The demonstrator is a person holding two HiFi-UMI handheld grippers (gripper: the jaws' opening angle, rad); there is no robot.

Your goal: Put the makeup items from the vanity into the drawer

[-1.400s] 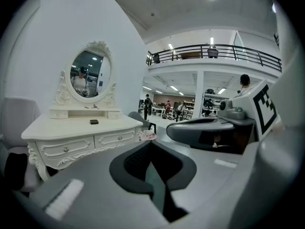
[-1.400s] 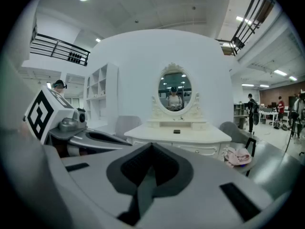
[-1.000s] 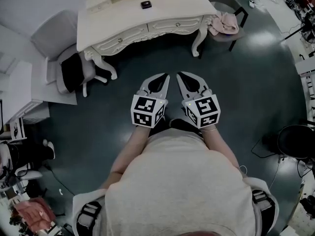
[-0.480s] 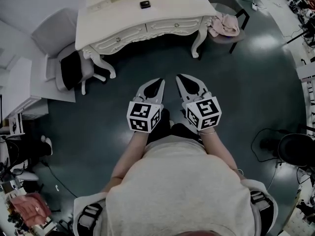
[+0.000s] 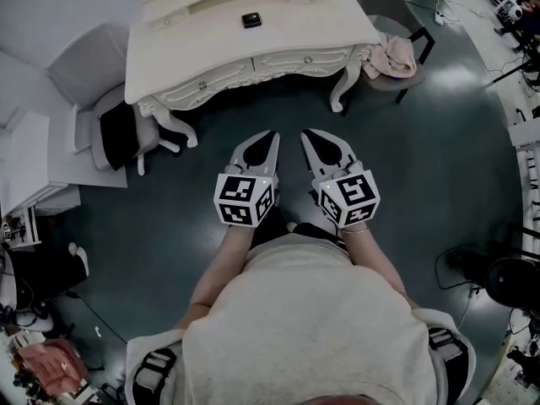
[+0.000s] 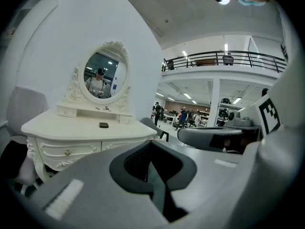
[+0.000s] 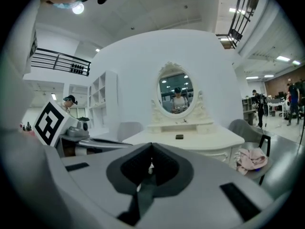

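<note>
Left gripper (image 5: 271,134) and right gripper (image 5: 306,133) are both closed and empty, side by side over the floor (image 5: 430,150), well apart from the vanity (image 5: 329,19). A small black item (image 5: 251,20) lies on its top. The drawers (image 5: 305,59) below are shut.

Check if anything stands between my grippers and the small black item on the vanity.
Nothing visible does. Only floor separates the left gripper and right gripper from the vanity; the black item lies exposed on top. The drawers below are shut.
</note>
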